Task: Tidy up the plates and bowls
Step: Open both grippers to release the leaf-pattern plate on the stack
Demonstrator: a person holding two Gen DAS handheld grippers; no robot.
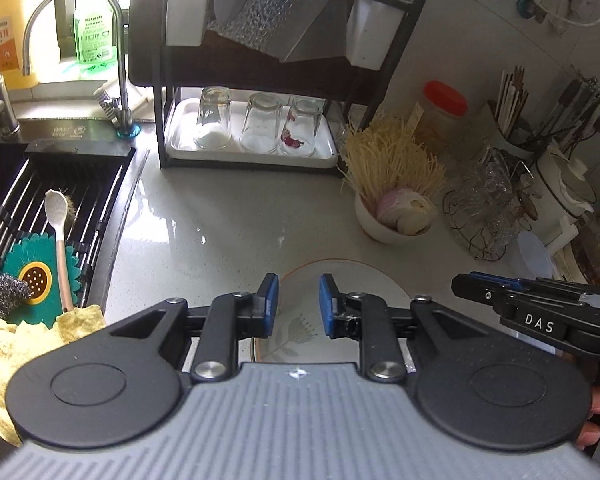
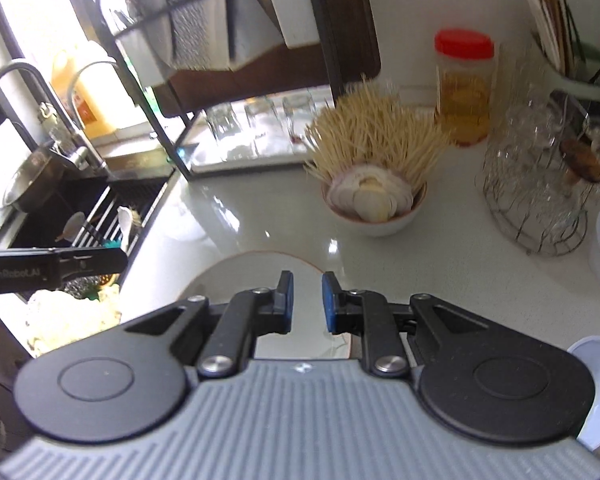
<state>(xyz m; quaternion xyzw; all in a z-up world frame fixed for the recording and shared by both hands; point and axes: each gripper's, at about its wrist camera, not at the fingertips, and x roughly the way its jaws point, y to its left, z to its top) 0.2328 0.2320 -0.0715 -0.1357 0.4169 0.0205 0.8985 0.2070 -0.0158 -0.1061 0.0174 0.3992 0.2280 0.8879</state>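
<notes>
Left tool [image 1: 299, 304]: the blue pads are seen spread a little apart, with nothing pinched between them. A plate [image 1: 340, 280] with an orange rim and a pale flower print lies flat on the desk [image 1: 228, 232] below and beyond the pads; no contact with its rim is visible.

Right tool [image 2: 308, 300]: the pads are likewise held slightly apart and empty. The same plate is seen beneath them in the right wrist view, so both tools are stationed over one dish, one at each side. This is judged a two-handed arrangement for a wide, flat item that one narrow pinch would carry poorly.

A bowl [image 1: 384, 224] holding sliced onion and a bundle of dry noodles stands further back on the desk, well apart from the plate. A white dish [image 2: 592, 392] is partly seen at the lower right of the right wrist view.

The rack [image 1: 164, 128] at the rear carries three upturned glasses [image 1: 260, 128] on a white tray, set so for draining. The sink [image 1: 60, 216] on the left holds a spoon and scrubbers on a grid.

Task status is judged early: the plate and bowl remain loose on the desk.
</notes>
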